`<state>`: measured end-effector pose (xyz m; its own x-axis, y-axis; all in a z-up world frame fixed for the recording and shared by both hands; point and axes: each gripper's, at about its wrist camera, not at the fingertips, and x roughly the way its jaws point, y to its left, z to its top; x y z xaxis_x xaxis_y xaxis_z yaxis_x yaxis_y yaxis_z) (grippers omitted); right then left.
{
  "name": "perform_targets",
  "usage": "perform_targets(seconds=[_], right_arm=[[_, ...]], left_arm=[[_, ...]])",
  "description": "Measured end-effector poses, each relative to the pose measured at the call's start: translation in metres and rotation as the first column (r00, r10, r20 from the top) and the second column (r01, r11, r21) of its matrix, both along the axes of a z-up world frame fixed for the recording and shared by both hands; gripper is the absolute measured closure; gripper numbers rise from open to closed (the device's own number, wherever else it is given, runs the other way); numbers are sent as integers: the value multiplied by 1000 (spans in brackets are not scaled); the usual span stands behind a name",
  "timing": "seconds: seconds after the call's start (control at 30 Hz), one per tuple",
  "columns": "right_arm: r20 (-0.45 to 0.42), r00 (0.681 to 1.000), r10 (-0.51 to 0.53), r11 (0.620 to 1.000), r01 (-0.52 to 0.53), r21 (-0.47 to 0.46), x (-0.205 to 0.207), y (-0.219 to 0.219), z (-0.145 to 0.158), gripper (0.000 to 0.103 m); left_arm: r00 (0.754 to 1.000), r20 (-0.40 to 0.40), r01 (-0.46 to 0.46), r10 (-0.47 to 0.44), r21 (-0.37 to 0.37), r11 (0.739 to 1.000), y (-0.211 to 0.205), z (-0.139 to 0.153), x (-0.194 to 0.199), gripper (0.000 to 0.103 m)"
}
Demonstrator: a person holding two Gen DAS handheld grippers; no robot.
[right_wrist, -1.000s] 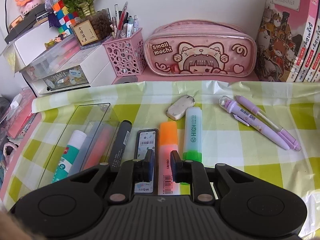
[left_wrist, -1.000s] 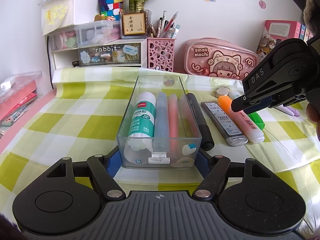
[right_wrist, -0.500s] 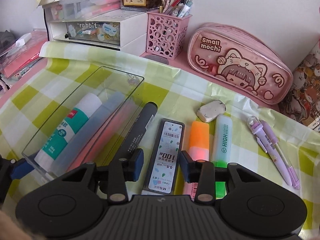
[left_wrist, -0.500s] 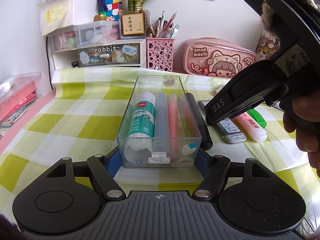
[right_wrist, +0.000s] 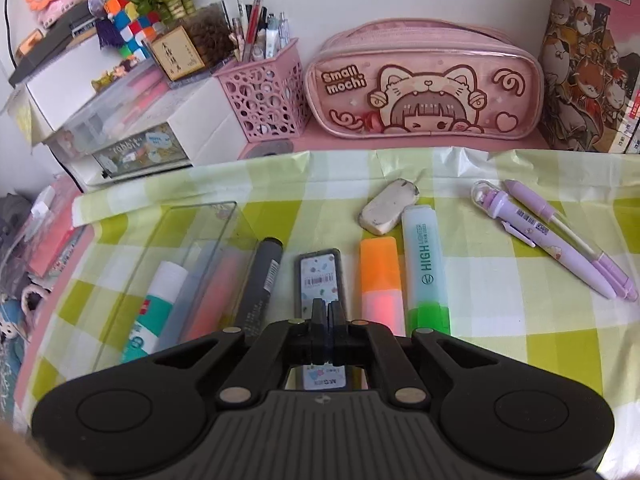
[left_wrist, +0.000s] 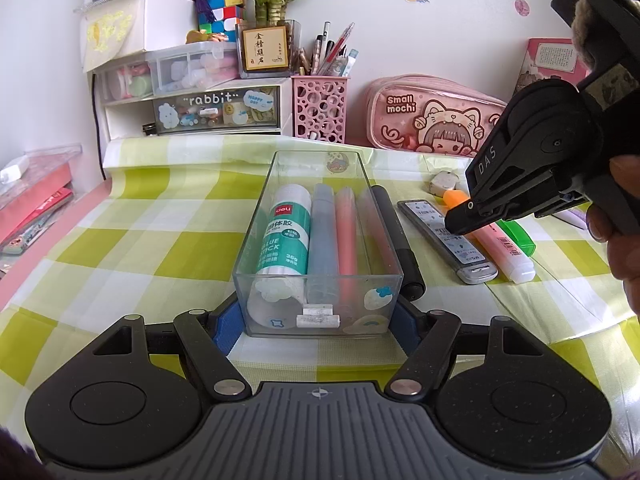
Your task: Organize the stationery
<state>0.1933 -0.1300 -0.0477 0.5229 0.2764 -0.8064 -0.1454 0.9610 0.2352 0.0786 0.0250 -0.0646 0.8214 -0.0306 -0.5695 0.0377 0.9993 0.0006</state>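
A clear plastic box [left_wrist: 320, 280] on the green checked cloth holds a glue stick [left_wrist: 286, 236] and several markers. My left gripper [left_wrist: 318, 324] is shut on the box's near end, one blue pad on each side wall. To the right of the box lie a black marker [right_wrist: 260, 284], a lead refill case [right_wrist: 318, 276], an orange highlighter [right_wrist: 380, 280], a green highlighter [right_wrist: 426, 268], an eraser [right_wrist: 388, 206] and two purple pens [right_wrist: 552, 240]. My right gripper [right_wrist: 327, 312] hovers over the lead case, shut with nothing between its fingers; its tip [left_wrist: 460, 222] also shows in the left wrist view.
Along the back wall stand a pink pencil case [right_wrist: 424, 88], a pink pen holder [right_wrist: 268, 96], a white drawer unit [left_wrist: 200, 108] and books [right_wrist: 588, 60]. A person's hand [left_wrist: 624, 240] holds the right gripper at the right edge. Red folders [left_wrist: 36, 208] lie at the far left.
Half a second ago the right gripper stood wide open astride the lead case; now its fingers are together and it has swung back rightward. The left gripper and box have not moved.
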Motion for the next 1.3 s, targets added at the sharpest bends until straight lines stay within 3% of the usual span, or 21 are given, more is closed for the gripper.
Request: perform_targets(seconds=[0.1, 0.17, 0.2, 0.3, 0.37, 0.47, 0.67, 0.83, 1.0, 1.17, 1.3], right_arm=[[19, 998, 55, 998, -55, -33, -5, 8, 2, 100], [34, 993, 113, 990, -110, -84, -8, 18, 4, 77], [39, 990, 137, 984, -131, -124, -9, 24, 3, 74], [51, 982, 183, 945, -162, -283, -10, 40, -4, 72], [65, 974, 219, 934, -190, -303, -11, 43, -5, 77], [53, 975, 215, 946, -195, -259, -8, 37, -4, 77], [20, 996, 86, 996, -86, -11, -1, 8, -2, 78], [4, 1000, 23, 983, -23, 183, -6, -6, 5, 78], [6, 999, 32, 947, -32, 319, -11, 1, 25, 78], [-32, 999, 39, 933, -25, 360, -12, 19, 31, 78], [-16, 1000, 9, 968, -5, 252, -11, 35, 32, 77]], left_arm=[[1000, 0, 0, 0, 0, 1000, 0, 0, 0, 31], [1000, 0, -1, 1, 0, 1000, 0, 0, 0, 31], [1000, -1, -1, 1, 0, 1000, 0, 0, 0, 31], [1000, -2, 1, -1, -1, 1000, 1, 0, 0, 31], [1000, -1, 1, -1, 0, 1000, 0, 0, 0, 31], [1000, 0, 1, -1, 3, 1000, 0, 0, 0, 31], [1000, 0, 0, 0, 3, 1000, 0, 0, 1, 31], [1000, 0, 1, -1, 3, 1000, 0, 0, 0, 31], [1000, 0, 1, -1, 3, 1000, 1, 0, 0, 31], [1000, 0, 1, -1, 3, 1000, 0, 0, 0, 31], [1000, 0, 2, -2, 3, 1000, 0, 0, 1, 31]])
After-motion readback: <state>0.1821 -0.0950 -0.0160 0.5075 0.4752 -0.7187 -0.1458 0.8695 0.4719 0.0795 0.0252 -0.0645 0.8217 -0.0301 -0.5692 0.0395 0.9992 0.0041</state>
